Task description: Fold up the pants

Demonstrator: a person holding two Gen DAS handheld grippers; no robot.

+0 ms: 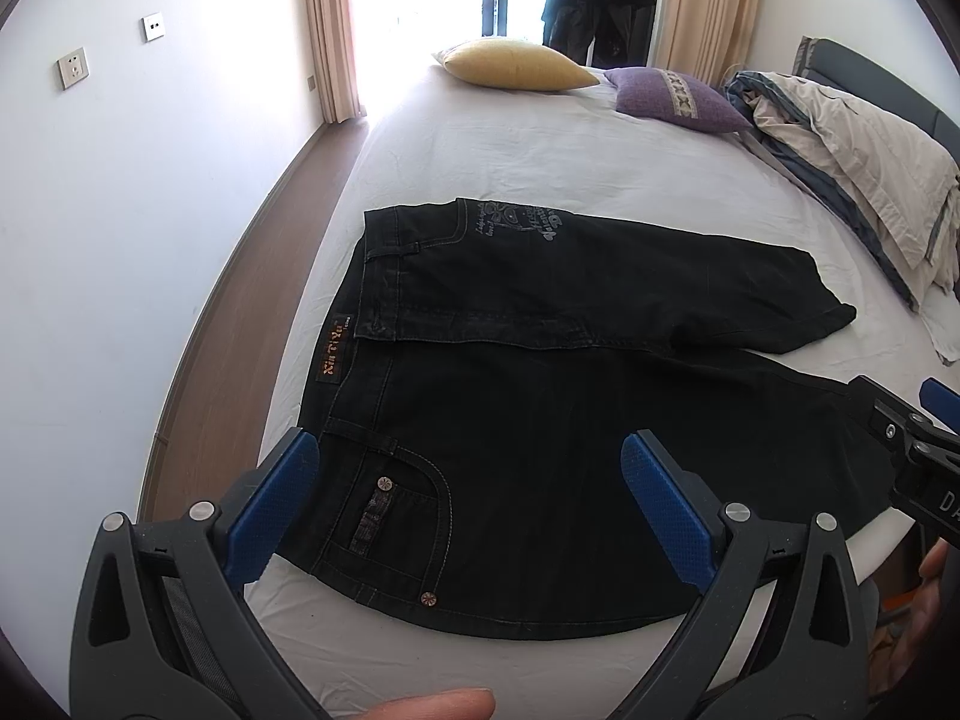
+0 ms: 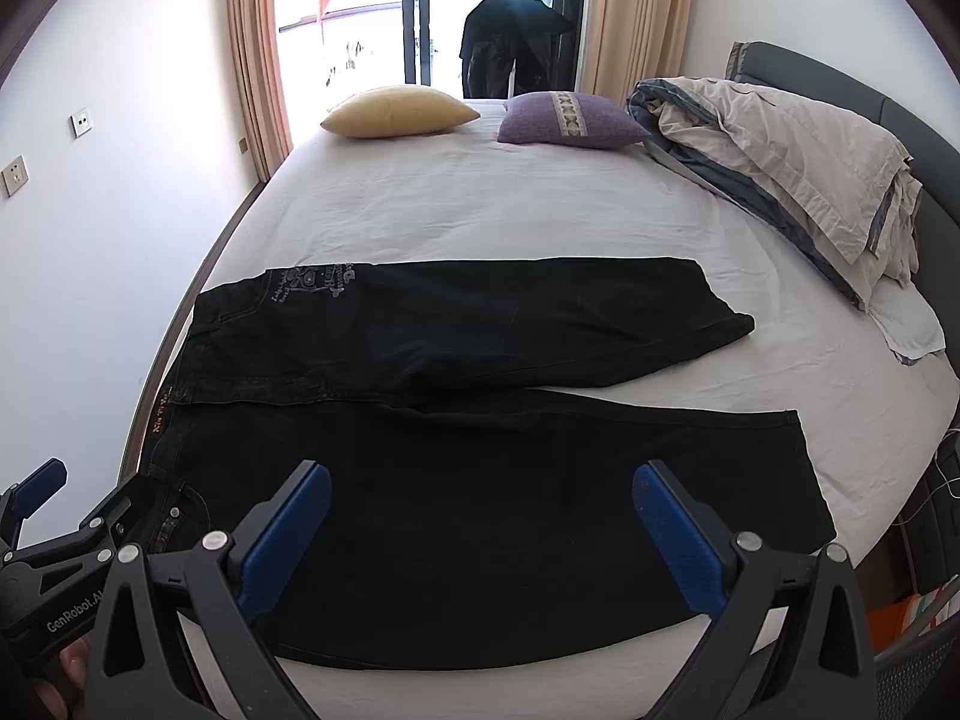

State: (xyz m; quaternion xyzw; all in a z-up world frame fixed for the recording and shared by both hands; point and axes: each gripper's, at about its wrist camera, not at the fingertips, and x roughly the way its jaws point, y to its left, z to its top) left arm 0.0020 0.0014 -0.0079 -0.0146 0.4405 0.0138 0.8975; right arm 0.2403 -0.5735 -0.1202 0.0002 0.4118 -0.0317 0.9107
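Observation:
Black jeans lie flat on the white bed sheet, waistband to the left, both legs stretched to the right; they also show in the right wrist view. My left gripper is open and empty, hovering over the near waist and front pocket. My right gripper is open and empty, hovering over the near leg. The right gripper shows at the right edge of the left wrist view; the left gripper shows at the lower left of the right wrist view.
A yellow pillow and a purple cushion lie at the far end of the bed. A crumpled duvet is piled along the right side by the headboard. White wall and floor strip run along the left.

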